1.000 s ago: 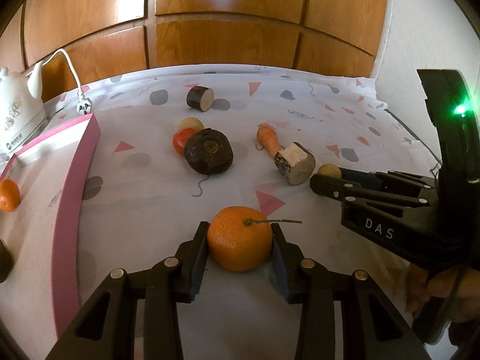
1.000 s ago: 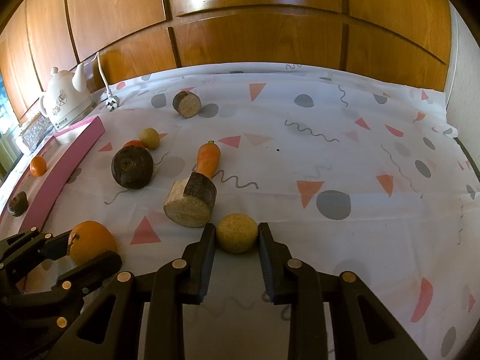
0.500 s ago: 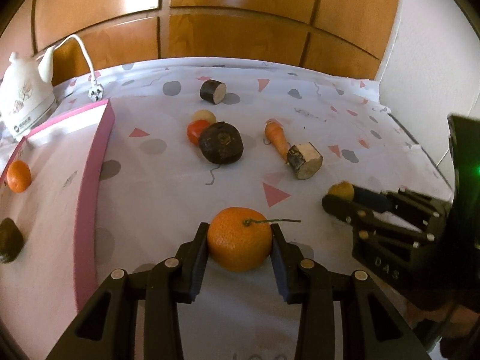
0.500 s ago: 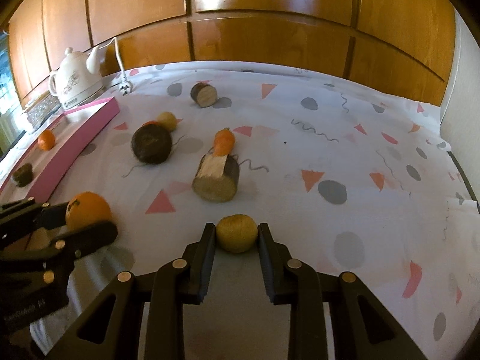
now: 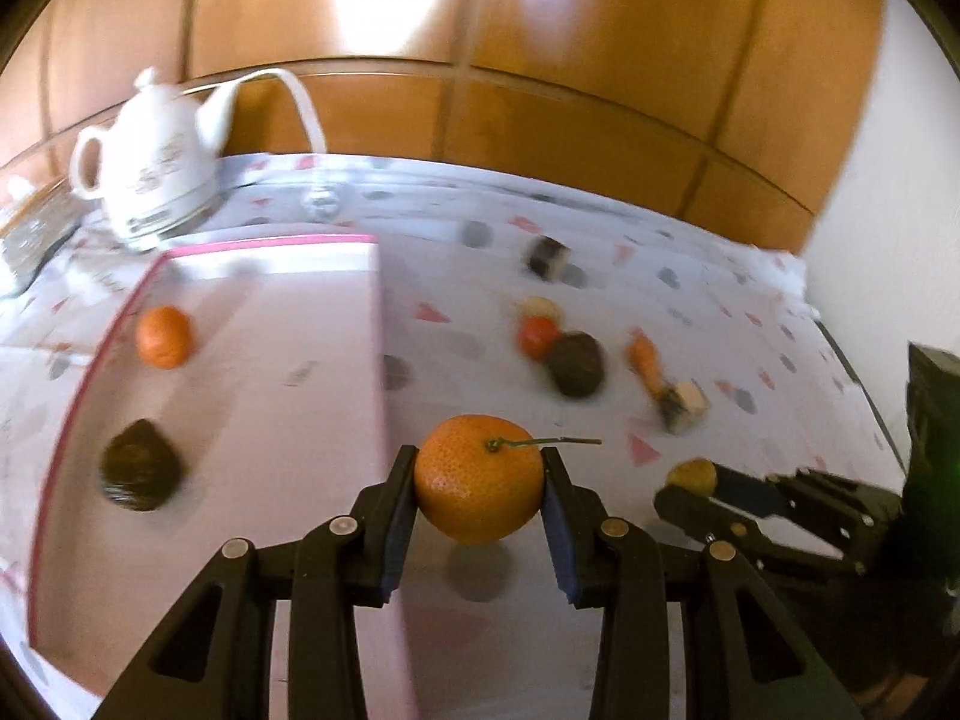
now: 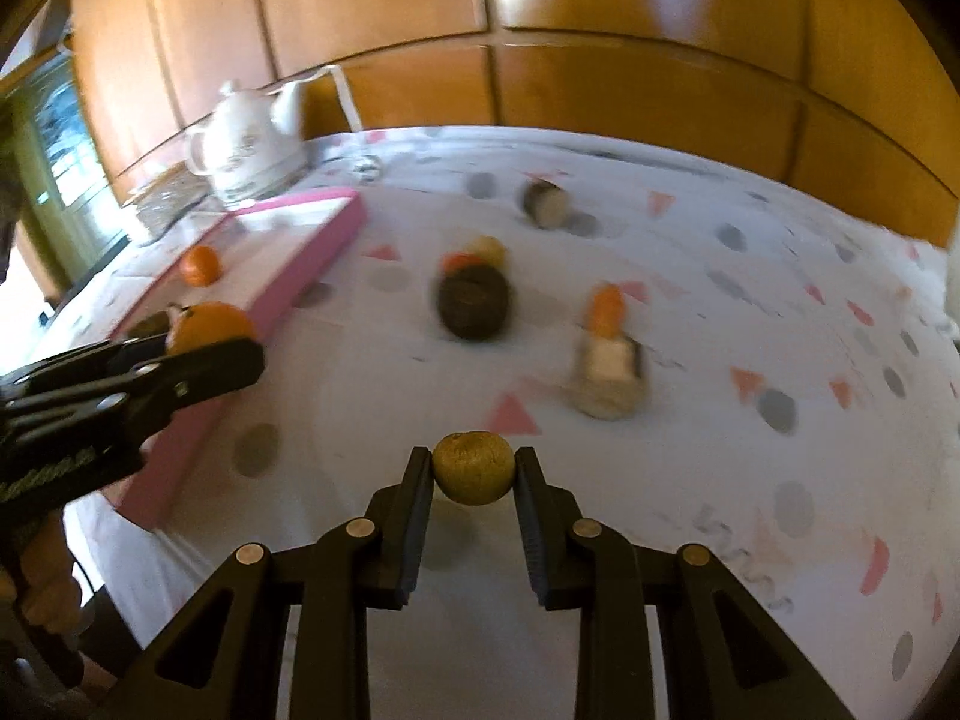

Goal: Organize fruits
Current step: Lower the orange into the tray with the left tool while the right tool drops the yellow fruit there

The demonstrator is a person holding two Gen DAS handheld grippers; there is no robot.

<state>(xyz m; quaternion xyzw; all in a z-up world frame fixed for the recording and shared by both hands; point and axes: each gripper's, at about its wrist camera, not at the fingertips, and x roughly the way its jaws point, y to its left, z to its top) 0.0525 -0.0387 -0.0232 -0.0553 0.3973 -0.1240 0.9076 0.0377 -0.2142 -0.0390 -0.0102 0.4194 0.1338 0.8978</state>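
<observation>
A table [image 5: 750, 324] draped in a white cloth printed with pink triangles and grey dots filled most of both views, backed by wooden panelling [image 5: 540, 90]. On its left part lay a wide, shallow tray with a pink rim [image 5: 378, 324], and behind the tray stood a white kettle [image 5: 150, 180] with a cord rising from it. Inside the tray sat a small orange fruit [image 5: 163, 337] towards the far side and a dark round fruit [image 5: 139, 473] nearer the camera, well apart from each other.

The left gripper [image 5: 480, 483] was clamped on an orange mandarin [image 5: 479, 479] with a thin green stem, both pads pressing its sides, the fruit held clear of the cloth just beside the tray's right rim. The right gripper [image 6: 474, 468] pinched a small yellowish-brown round fruit [image 6: 474, 468] between its pads, also off the cloth, to the right of the mandarin.

Left on the cloth, blurred, were a dark round item [image 6: 474, 306] with a red fruit [image 5: 538, 336] and a pale small one [image 5: 540, 307] touching or just behind it, a carrot [image 6: 606, 309] next to a cut brown-skinned chunk [image 6: 609, 375], and a smaller cut piece [image 6: 545, 204] farther back.
</observation>
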